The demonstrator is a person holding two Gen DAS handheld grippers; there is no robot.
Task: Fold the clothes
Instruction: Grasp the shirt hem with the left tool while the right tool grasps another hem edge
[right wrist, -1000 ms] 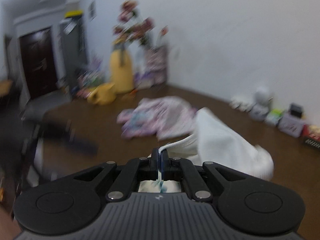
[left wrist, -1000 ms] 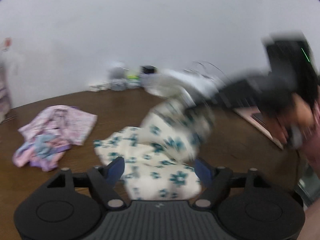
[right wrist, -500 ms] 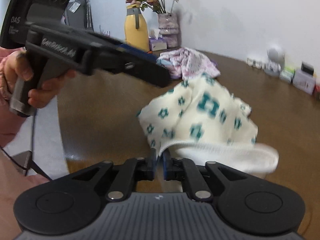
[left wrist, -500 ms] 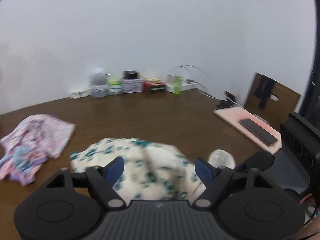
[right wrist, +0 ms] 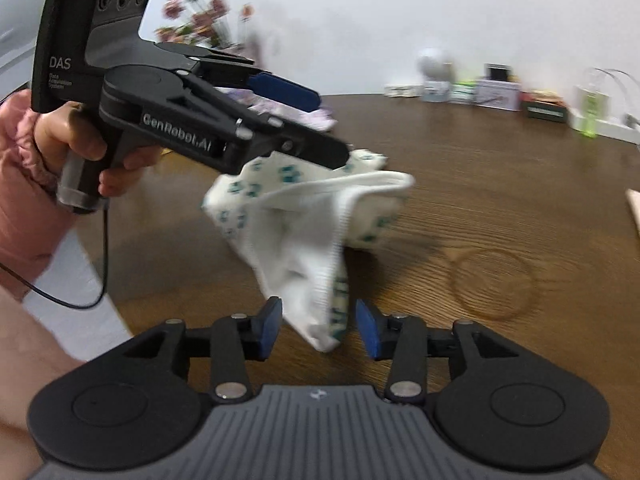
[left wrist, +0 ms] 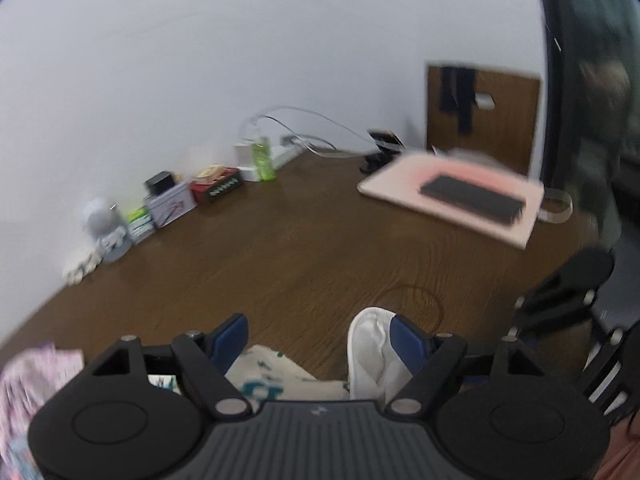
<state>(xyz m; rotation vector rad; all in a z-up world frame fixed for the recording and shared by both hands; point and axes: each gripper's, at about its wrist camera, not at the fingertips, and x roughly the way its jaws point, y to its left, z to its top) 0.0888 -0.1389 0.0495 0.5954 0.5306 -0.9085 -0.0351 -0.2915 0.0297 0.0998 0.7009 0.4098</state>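
Observation:
A cream garment (right wrist: 304,216) with teal flowers and a white ribbed edge hangs crumpled just above the brown table (right wrist: 480,168). My right gripper (right wrist: 318,330) has its jaws opening; the garment's lower corner hangs between the blue pads, and neither pad presses it. My left gripper (right wrist: 330,128), held by a hand (right wrist: 80,148), stands open over the garment's top. In the left wrist view the left gripper (left wrist: 318,338) is open, the white edge (left wrist: 368,344) lies beside its right finger and the flowered cloth (left wrist: 264,376) lies below. A pink garment (left wrist: 36,368) lies at the left.
Small boxes, a white figure and a green bottle (left wrist: 262,160) line the wall at the table's far edge. A pink pad with a black keyboard (left wrist: 472,196) lies at the right. Flowers (right wrist: 200,28) stand far left. A cable (right wrist: 80,300) hangs from the left gripper.
The right jaws, shut on the garment's edge before, now stand apart. Both grippers have swung sideways and rolled; the garment has come down from its raised spread.

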